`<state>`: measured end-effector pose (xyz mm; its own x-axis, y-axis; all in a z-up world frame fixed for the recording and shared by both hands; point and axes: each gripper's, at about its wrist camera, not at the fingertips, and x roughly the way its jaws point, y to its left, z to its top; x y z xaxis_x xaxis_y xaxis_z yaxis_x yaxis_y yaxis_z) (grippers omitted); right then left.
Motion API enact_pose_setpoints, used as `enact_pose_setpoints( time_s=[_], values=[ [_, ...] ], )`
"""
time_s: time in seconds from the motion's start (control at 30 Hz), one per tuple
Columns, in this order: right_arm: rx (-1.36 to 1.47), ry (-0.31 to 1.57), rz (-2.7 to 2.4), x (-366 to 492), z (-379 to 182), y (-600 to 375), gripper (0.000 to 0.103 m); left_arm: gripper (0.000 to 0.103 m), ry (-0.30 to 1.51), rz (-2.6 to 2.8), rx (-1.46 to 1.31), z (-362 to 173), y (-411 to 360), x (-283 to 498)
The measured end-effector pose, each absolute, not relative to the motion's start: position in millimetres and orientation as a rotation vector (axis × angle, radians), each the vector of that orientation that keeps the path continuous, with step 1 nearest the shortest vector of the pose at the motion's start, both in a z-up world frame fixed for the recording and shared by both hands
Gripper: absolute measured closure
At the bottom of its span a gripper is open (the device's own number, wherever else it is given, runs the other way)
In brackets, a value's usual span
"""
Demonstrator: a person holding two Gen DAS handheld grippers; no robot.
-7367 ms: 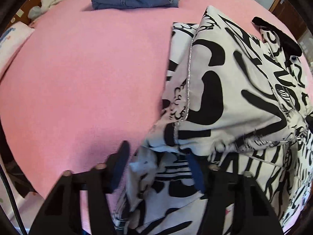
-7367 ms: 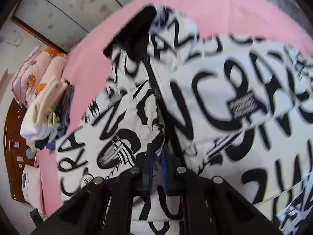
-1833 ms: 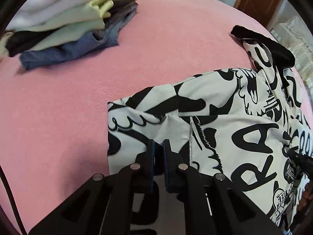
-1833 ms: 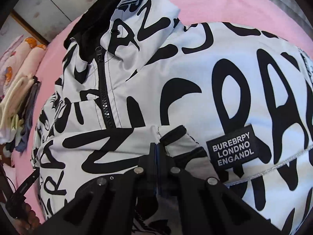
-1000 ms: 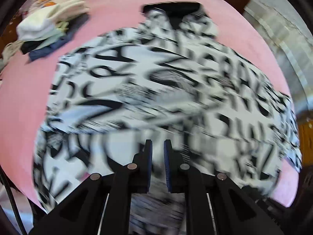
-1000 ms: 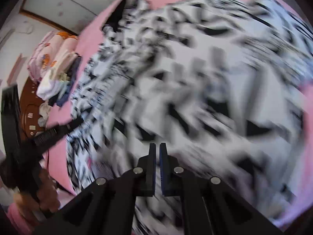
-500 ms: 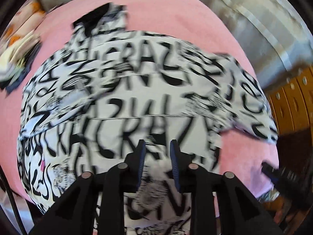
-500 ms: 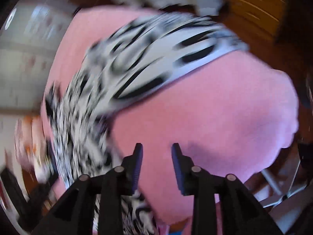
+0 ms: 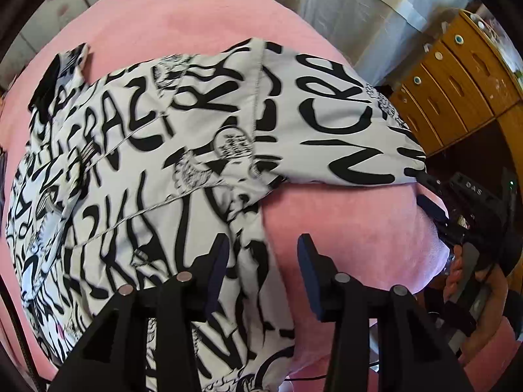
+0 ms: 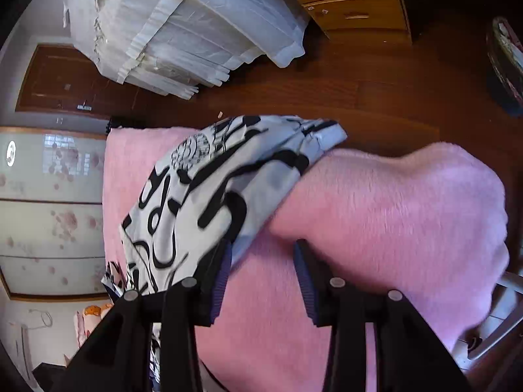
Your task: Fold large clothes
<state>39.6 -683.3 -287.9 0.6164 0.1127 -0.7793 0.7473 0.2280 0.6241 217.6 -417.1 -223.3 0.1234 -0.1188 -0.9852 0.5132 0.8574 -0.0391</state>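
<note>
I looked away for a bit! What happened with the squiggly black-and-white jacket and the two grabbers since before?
Both grabbers let go. The left gripper and right gripper, pinched shut earlier, have just been opening, nothing between the fingers. They swung from the jacket's zipper side to its outstretched sleeve, now by the bed's corner. The jacket stays on the pink blanket.

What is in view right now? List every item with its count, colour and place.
jacket: one, white with black lettering, spread on the blanket, one sleeve toward the bed's corner.
blanket: one, pink, covering the bed.
drawer cabinet: one, brown wood, beyond the bed.
curtain: one, white, beside the cabinet.
floor: dark brown wood.
left gripper: black, jaws apart, over the jacket's edge.
right gripper: black, jaws apart, at the sleeve.
</note>
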Motion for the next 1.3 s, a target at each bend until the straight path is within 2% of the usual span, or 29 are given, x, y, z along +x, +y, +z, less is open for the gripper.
enact_pose_setpoints(
  time_s=[0.27, 0.33, 0.37, 0.5, 0.8, 0.97, 1.13, 1.3],
  values=[
    [1.385, 0.766, -0.580, 59.7, -295.9, -715.7, 0.064, 0.060, 1.445, -0.436, 0.219, -232.3, -431.5, 234.1],
    [1.400, 0.743, -0.604, 63.7, -293.7, -720.5, 0.075, 0.060, 1.456, -0.427, 0.166, -229.0, -428.3, 239.9],
    [1.407, 0.725, -0.612, 65.4, -292.0, -721.9, 0.084, 0.060, 1.456, -0.424, 0.151, -227.5, -426.7, 241.9],
    [1.332, 0.627, -0.623, 78.7, -267.9, -719.9, 0.095, 0.060, 1.432, -0.412, 0.117, -218.4, -408.7, 249.1],
    [0.863, 0.444, -0.576, 139.7, -154.3, -660.0, 0.099, 0.060, 1.374, -0.317, 0.073, -210.5, -311.5, 273.6],
    [0.724, 0.378, -0.513, 167.0, -106.7, -610.2, 0.099, 0.060, 1.358, -0.246, -0.003, -201.5, -237.1, 283.9],
    [0.624, 0.363, -0.405, 194.8, -78.4, -540.5, 0.099, 0.060, 1.320, -0.169, 0.001, -192.1, -164.2, 286.3],
    [0.503, 0.413, -0.272, 224.7, -73.8, -452.6, 0.099, 0.060, 1.322, -0.123, -0.070, -190.8, -96.1, 288.1]
  ],
)
